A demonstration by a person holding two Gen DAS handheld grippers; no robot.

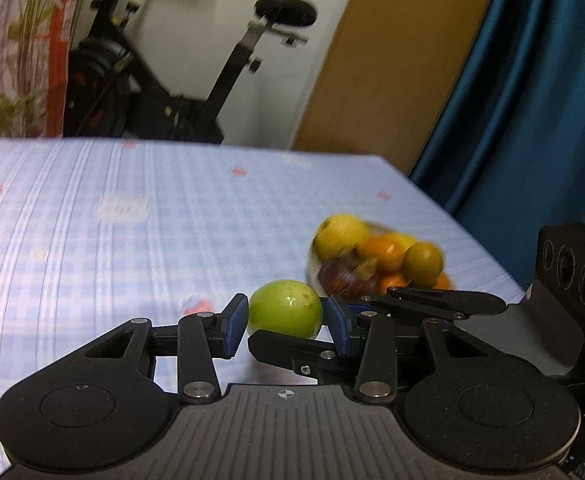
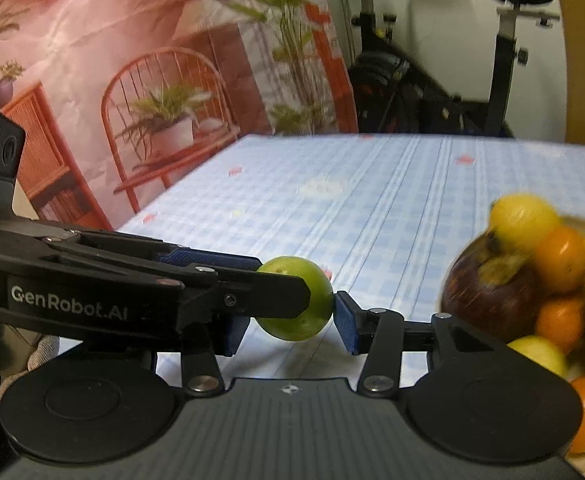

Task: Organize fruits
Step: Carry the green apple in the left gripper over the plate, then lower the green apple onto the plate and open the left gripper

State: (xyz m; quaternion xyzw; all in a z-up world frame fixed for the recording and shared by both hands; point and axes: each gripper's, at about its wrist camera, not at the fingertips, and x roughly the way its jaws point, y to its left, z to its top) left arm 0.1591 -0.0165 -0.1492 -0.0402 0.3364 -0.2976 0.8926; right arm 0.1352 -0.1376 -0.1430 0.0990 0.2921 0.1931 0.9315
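Observation:
A green round fruit [image 1: 285, 309] sits between both grippers above the checked tablecloth; it also shows in the right wrist view [image 2: 298, 300]. My left gripper [image 1: 286, 322] has its blue pads against the fruit's two sides. My right gripper [image 2: 292, 312] also brackets the fruit, its right pad [image 2: 346, 326] touching it; its left pad is hidden behind the left gripper's fingers [image 2: 172, 280], which cross from the left. A bowl of fruit [image 1: 380, 260] with yellow, orange, green and dark purple fruits stands close on the right; it fills the right edge of the right wrist view [image 2: 532, 280].
The table carries a light blue checked cloth [image 1: 132, 220]. Behind it stand an exercise bike [image 1: 164, 80], a printed backdrop with a red chair [image 2: 152, 120] and a blue curtain [image 1: 532, 100]. The table's right edge runs near the bowl.

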